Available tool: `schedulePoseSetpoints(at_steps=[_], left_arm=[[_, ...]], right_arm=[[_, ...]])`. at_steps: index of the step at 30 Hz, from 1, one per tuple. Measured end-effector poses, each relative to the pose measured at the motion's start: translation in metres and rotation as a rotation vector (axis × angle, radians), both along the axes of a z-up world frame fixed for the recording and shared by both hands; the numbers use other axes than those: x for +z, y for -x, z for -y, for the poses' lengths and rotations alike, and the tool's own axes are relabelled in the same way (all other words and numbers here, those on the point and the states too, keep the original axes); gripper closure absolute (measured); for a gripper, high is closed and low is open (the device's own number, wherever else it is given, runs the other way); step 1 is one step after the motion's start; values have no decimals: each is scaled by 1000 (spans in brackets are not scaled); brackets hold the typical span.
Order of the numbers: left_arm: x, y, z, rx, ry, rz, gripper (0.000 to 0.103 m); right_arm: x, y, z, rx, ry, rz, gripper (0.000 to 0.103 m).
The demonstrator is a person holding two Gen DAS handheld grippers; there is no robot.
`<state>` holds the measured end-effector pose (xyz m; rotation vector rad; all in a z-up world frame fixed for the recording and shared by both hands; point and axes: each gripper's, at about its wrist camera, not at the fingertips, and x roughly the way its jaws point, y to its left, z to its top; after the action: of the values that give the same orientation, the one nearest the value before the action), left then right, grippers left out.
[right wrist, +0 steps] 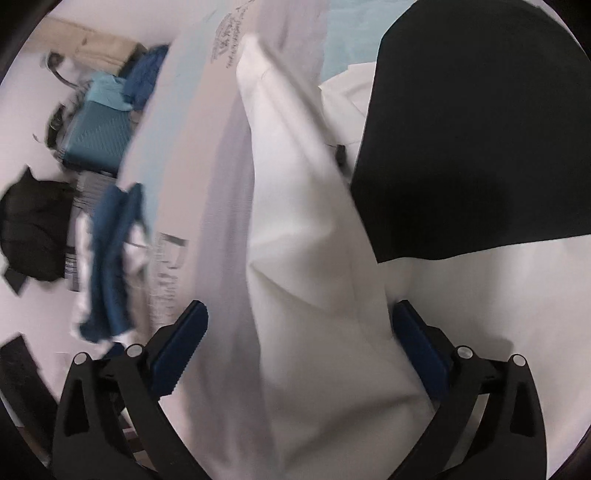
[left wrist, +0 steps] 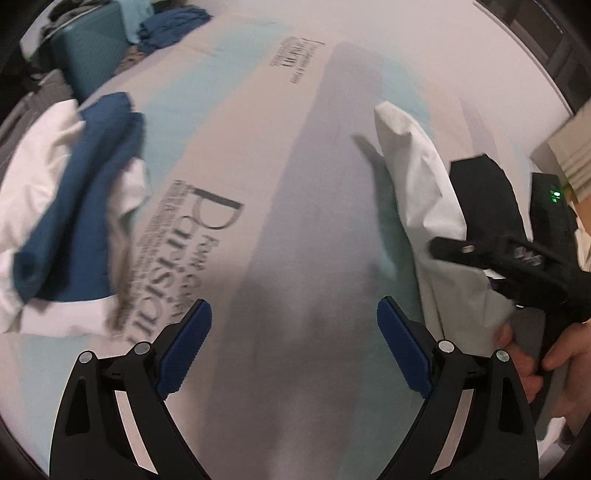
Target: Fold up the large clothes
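Observation:
A white garment (left wrist: 417, 184) lies bunched at the right of the printed mattress cover (left wrist: 258, 155), with a black cloth (left wrist: 484, 192) beside it. My left gripper (left wrist: 293, 343) is open and empty above the bare cover. In the left wrist view the right gripper (left wrist: 491, 254) reaches into the white garment. In the right wrist view my right gripper (right wrist: 299, 343) is open, its jaws wide apart around a fold of the white garment (right wrist: 314, 258). The black cloth (right wrist: 472, 140) lies on the white fabric at upper right.
A pile of white and blue clothes (left wrist: 74, 206) sits at the left of the cover. A teal suitcase (left wrist: 92, 59) and more blue clothes (left wrist: 173, 26) are at the far left. A black device (left wrist: 550, 218) with a green light stands at the right edge.

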<state>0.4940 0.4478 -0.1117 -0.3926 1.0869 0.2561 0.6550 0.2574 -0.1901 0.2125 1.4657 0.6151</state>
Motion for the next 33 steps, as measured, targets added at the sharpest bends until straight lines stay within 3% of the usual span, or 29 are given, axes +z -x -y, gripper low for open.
schedulePoseSetpoints(at_steps=[4,8,14,19,22,28,33], left_arm=[[19,14,-1,8,-20,7,13],[19,6,8,-27,-12,12,13],[-2,-37,22,-108,111,30,8],[-29,-86,28,-179,227,19,6],[-50,-111,33,-234,263,-19,6],[-84,-145,60,-348,352,-101,6],[-107,-161,75,-358,403,-150,6]], right_arm=[[32,7,-7,34,-33,-11,6],[61,8,4,81,-93,24,6],[101,-11,55,169,-6,254,6],[81,-43,114,169,128,276,6],[59,-55,143,157,156,239,6],[25,-68,173,135,140,177,6],[4,-80,180,128,100,132,6]])
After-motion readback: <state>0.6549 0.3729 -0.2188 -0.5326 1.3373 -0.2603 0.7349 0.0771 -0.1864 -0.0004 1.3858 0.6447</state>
